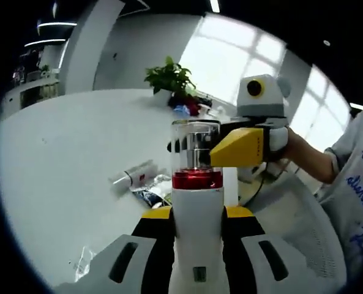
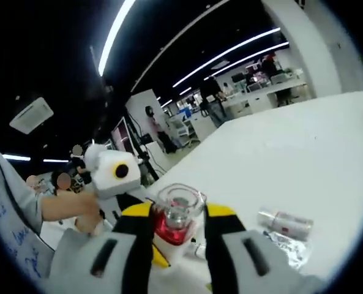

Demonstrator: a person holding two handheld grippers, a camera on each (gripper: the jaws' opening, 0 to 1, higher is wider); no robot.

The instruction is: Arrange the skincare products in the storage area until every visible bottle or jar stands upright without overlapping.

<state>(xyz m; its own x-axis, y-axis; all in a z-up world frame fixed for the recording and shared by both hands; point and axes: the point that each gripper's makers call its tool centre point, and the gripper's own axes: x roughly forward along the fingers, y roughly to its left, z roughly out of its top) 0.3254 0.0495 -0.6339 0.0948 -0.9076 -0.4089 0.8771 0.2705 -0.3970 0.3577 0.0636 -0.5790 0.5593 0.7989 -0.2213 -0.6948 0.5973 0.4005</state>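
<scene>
Left gripper view shows a white pump bottle (image 1: 196,208) with a red collar and a clear cap standing at centre frame, its body clamped between the left gripper's (image 1: 194,269) two jaws, which rise from the bottom edge. The right gripper (image 1: 196,150) reaches in from the right of the frame, its yellow-cased jaws closing around the clear cap (image 1: 194,144), a person's hand (image 1: 291,144) behind it. Right gripper view looks down on the same bottle at lower centre, the cap (image 2: 180,205) and red collar sitting between the right gripper's (image 2: 180,236) black-and-yellow jaws, while the left gripper's body (image 2: 117,174) comes in from the left. Both tongs thus grip one bottle, held above the white table (image 1: 65,159) rather than set down on it. On the table beyond, just left of the bottle in the left gripper view, a small white tube (image 1: 132,176) lies on its side beside a crumpled clear wrapper (image 1: 150,195); the right gripper view places the tube (image 2: 285,223) at lower right. A potted plant (image 1: 170,78) stands at the upper centre. By this evidence the arranging is far from complete: the pump bottle is not yet placed, the tube is lying flat, and no product in sight stands upright on the surface.
</scene>
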